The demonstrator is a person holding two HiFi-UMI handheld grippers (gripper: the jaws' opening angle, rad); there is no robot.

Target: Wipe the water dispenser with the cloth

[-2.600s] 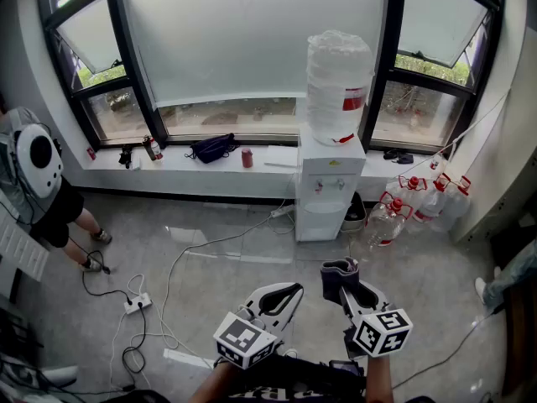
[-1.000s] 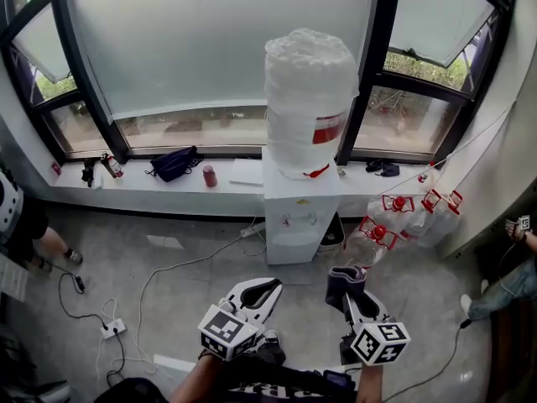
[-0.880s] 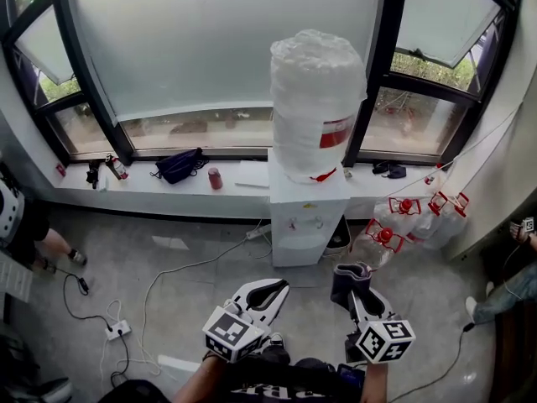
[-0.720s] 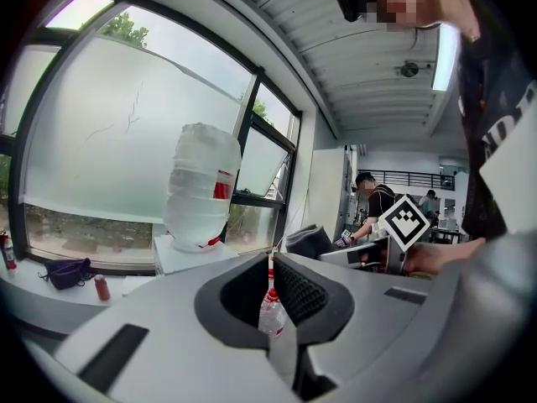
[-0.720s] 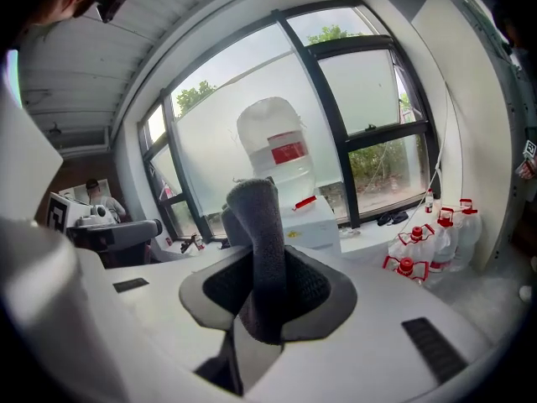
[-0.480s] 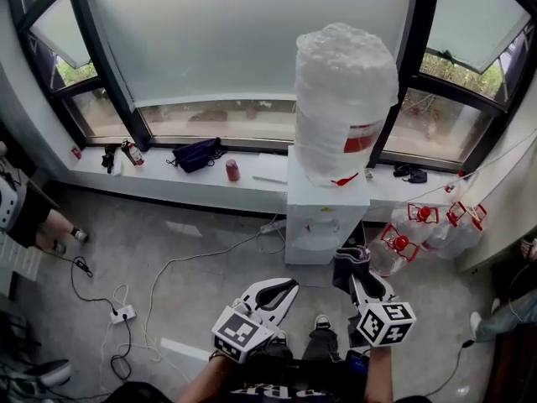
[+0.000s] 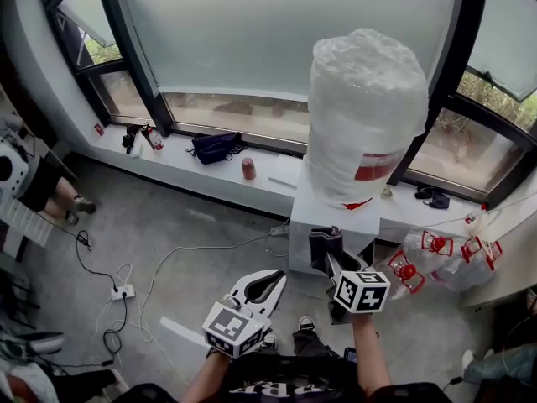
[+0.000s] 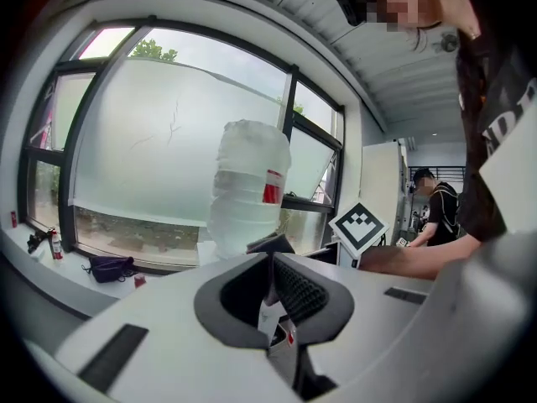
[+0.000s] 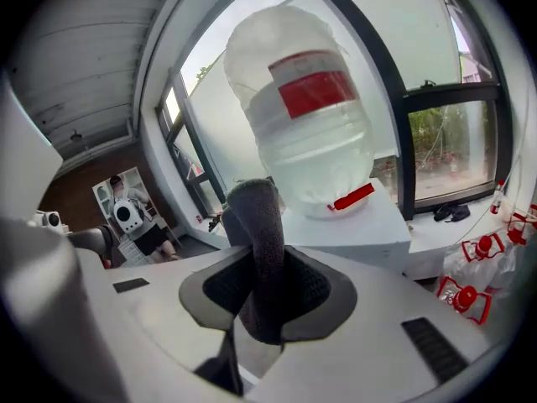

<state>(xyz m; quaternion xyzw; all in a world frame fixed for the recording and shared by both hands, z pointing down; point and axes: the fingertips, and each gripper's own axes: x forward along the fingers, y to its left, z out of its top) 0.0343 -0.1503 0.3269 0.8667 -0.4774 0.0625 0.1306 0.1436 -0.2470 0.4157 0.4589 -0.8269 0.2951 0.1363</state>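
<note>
1. One water dispenser (image 7: 306,225): a boxy white cabinet against the window sill (image 7: 172,164), topped by one big upturned bottle (image 7: 365,116) wrapped in crinkled clear plastic, with a red band low on it.
2. One cloth (image 9: 258,225): dark grey, nubbly, folded into a thick upright roll, held up before the cabinet's front top edge. Hard to tell whether touching.
3. Two grippers, both smooth white plastic with dark ribbed pads. Right gripper (image 9: 264,300) pinched tight on the cloth's lower part. Left gripper (image 8: 270,263) with tips pressed together on nothing, held low and to the left, well clear of the dispenser.
4. At least three spare clear bottles (image 7: 436,254) with red caps, crowded on the floor just right of the cabinet.
5. On the sill: one dark soft bag (image 7: 216,147) and one small red can (image 7: 249,168).
6. Open grey floor (image 7: 193,250) left of the cabinet, crossed by thin loose cables, with one white power strip (image 7: 123,292) farther left.
</note>
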